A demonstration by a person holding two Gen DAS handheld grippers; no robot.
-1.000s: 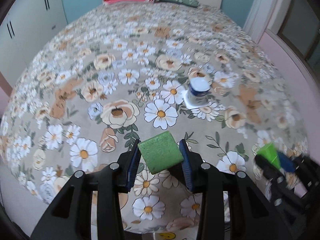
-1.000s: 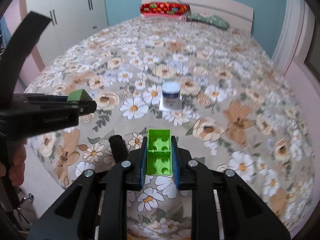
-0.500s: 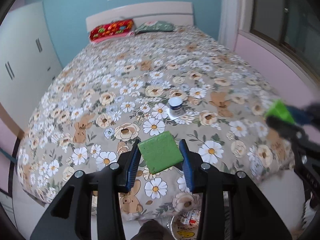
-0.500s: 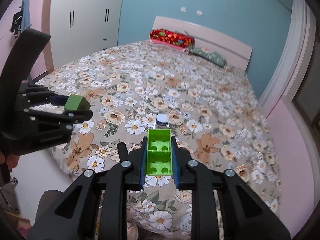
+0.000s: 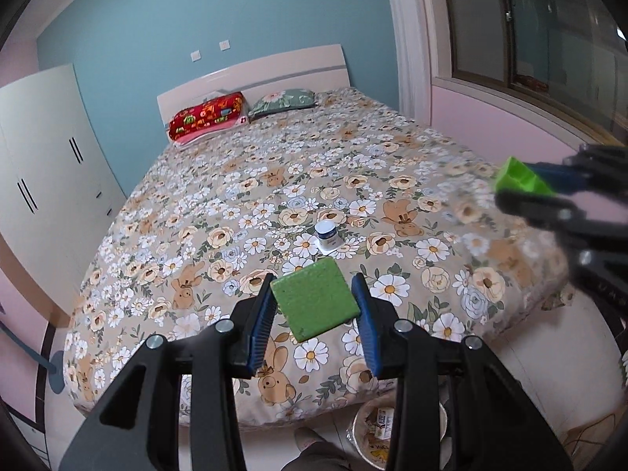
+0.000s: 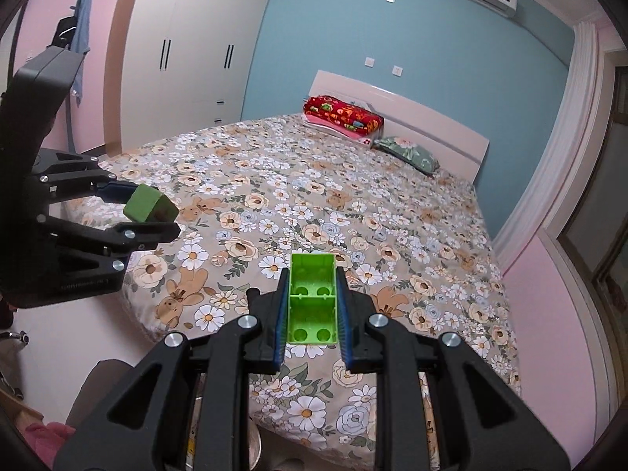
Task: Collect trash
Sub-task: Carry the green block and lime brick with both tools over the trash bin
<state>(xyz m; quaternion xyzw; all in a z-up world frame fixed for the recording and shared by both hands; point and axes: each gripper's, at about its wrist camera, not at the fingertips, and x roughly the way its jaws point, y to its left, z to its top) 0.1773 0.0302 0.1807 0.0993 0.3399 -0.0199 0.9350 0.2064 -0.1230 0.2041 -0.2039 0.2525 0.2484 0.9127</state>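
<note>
My left gripper (image 5: 314, 302) is shut on a green foam-like block (image 5: 316, 294), held in the air in front of the bed's foot. My right gripper (image 6: 313, 294) is shut on a hollow green plastic brick (image 6: 313, 314) with its open underside facing the camera. Each gripper also shows in the other's view: the brick (image 5: 522, 178) at the right edge, the block (image 6: 147, 204) at the left. A small white jar with a dark lid (image 5: 327, 235) stands on the floral bedspread (image 5: 274, 180). Below the left gripper, a round bin (image 5: 396, 424) sits on the floor.
Red and green pillows (image 5: 208, 117) lie at the headboard. A white wardrobe (image 5: 47, 165) stands left of the bed, and a window (image 5: 530, 27) is on the right. A person's foot (image 5: 310, 439) is by the bin.
Both grippers have risen and drawn back from the bed with their green pieces still held. More of the room now shows, and the bin has come into view under the left gripper.
</note>
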